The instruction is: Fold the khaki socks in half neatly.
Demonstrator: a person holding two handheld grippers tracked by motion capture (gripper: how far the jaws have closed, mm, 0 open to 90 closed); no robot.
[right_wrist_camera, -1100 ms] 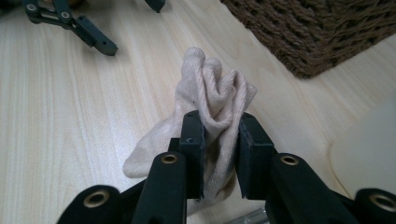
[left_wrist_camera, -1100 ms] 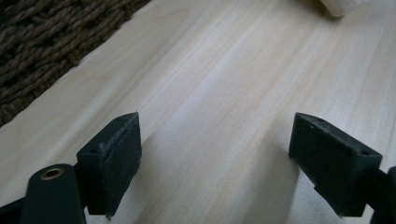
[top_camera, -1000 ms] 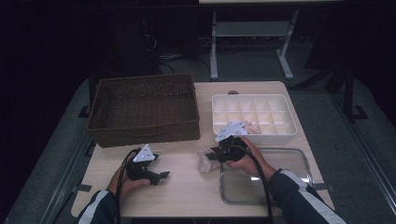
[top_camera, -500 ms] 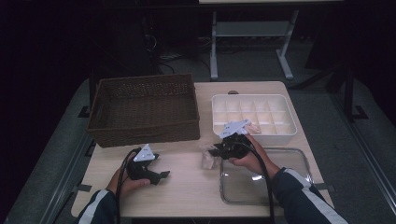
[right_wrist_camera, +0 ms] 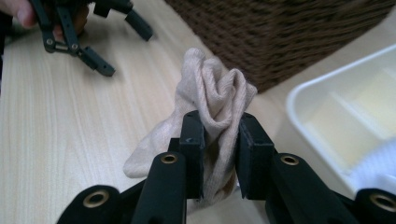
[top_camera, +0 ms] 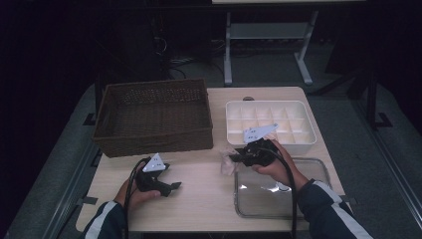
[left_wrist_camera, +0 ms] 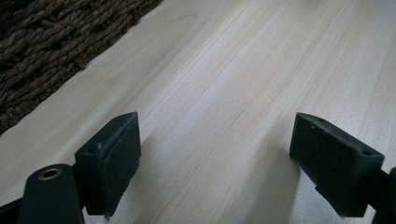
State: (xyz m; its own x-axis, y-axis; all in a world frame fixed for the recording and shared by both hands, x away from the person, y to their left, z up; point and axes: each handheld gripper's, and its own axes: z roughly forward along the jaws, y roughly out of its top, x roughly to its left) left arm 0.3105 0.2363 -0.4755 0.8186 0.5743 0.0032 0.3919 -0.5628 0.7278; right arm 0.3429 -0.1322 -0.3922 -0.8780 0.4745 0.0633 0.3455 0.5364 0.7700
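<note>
Sock (right_wrist_camera: 212, 100), a soft beige one, sits bunched up between the jaws of the right gripper (right_wrist_camera: 219, 154), which are pressed tight on it. In the high view the sock (top_camera: 228, 162) hangs at the tip of the right gripper (top_camera: 238, 158), over the middle of the counter (top_camera: 199, 209), just off the left edge of the clear tray (top_camera: 318, 172). The toe end droops down toward the wood.

A big brown woven basket (top_camera: 154, 117) sits at the far left part of the counter. Its wall is close behind the sock. A white box with many little compartments (top_camera: 271, 122) sits at the far right part, just behind the right hand (top_camera: 273, 167). The clear tray lies at the near right corner, under that hand. Nothing lies between the sock and the white box, and nothing lies between the sock and the basket.

The left gripper (top_camera: 171, 186) rests near the front edge of the counter, left of the middle, well apart from the sock. Its jaws stand wide apart with only bare wood between them. The left gripper (left_wrist_camera: 215, 158) has the basket's woven wall (left_wrist_camera: 42, 51) just beside it.

Compared with a second ago, the right gripper has moved a little toward the white box and up, and the sock has gone along with it. The left gripper has stayed where it was. The basket, the box and the tray have not moved.
</note>
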